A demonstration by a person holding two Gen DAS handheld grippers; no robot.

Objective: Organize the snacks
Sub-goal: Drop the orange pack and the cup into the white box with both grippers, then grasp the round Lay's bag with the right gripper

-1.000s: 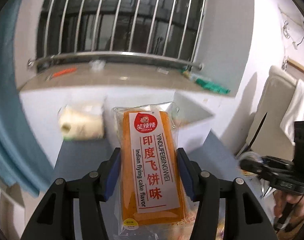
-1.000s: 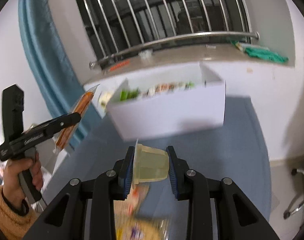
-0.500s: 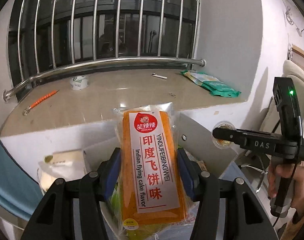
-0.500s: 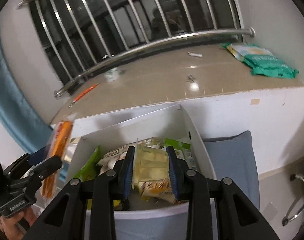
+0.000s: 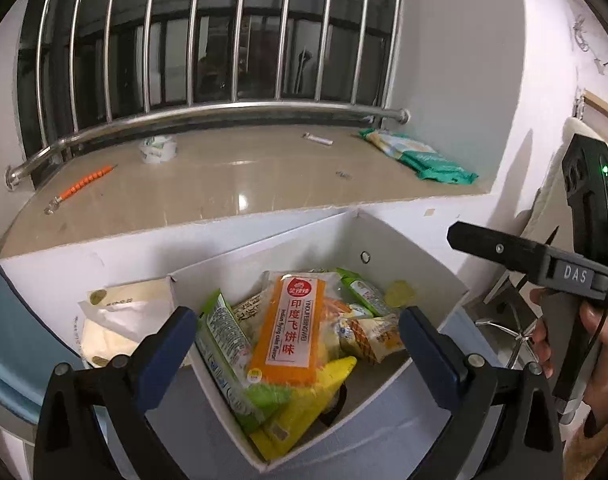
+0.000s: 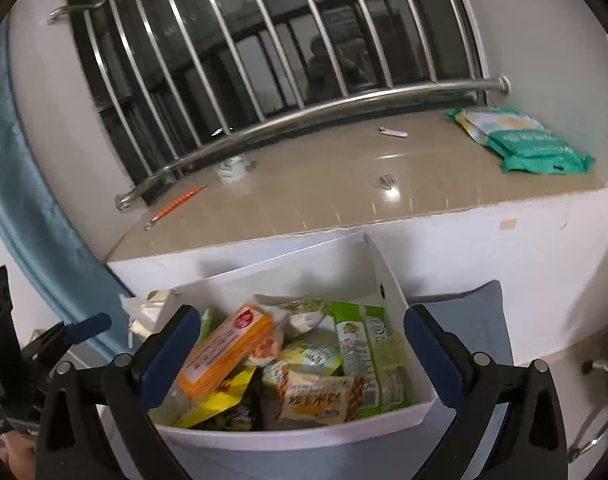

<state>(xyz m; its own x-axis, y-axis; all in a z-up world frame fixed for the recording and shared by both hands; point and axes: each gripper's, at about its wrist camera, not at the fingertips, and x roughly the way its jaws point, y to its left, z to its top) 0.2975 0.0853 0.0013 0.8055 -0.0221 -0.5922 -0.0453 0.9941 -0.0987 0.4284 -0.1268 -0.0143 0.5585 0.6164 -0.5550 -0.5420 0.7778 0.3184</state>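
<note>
Both my tools hang over the white box, and each pair of fingers stands wide with nothing between them: the left gripper and the right gripper alike. The orange flying-cake packet lies on top of the heap inside the box, label up, slightly tilted against the green packet at its left. A small pale jelly cup sits near the far right wall. So I judge the drop-off step done for this pair; next I need to pull back and look for more snacks outside the box, none of which I can see from here.

The box rim is thin card, and its near corner points at my left fingers, so I should lift clear before swinging away. The tiled window ledge overhangs just behind the box, with the steel rail above it; open room is toward me. A cream paper bag sits just left of the box.
</note>
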